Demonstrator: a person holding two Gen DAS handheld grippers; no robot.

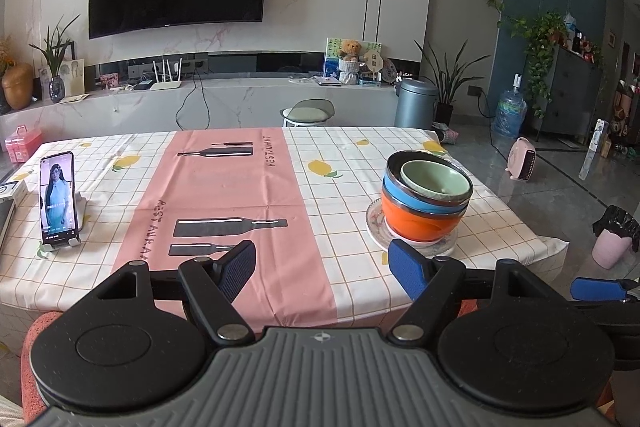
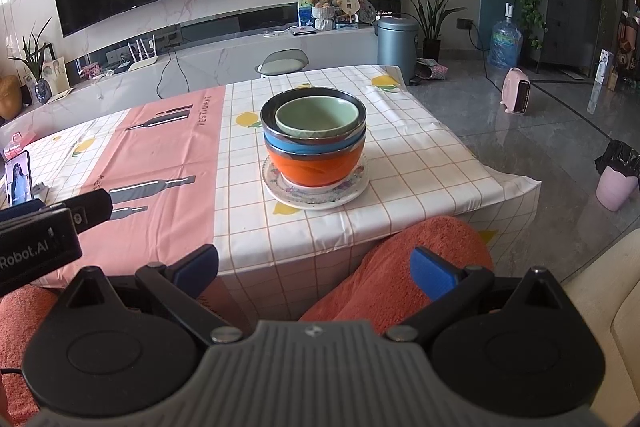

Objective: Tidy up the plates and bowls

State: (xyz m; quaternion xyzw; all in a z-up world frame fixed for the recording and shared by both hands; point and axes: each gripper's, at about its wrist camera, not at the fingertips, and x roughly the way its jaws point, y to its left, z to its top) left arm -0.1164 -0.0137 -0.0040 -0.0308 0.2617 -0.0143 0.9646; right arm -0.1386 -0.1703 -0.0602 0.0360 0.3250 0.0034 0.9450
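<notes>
Tablecloth (image 2: 400, 155): plate (image 2: 316, 198) mostly hidden under bowls (image 2: 316, 143).

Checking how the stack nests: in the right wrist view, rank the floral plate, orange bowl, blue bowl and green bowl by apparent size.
1. Floral plate, widest.
2-3. Orange bowl and blue bowl: similar width, unsure.
4. Green bowl, smallest, nested inside.

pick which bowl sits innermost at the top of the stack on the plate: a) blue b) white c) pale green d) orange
C: the pale green bowl nests inside the blue bowl, which sits in the orange bowl on the floral plate.
</notes>
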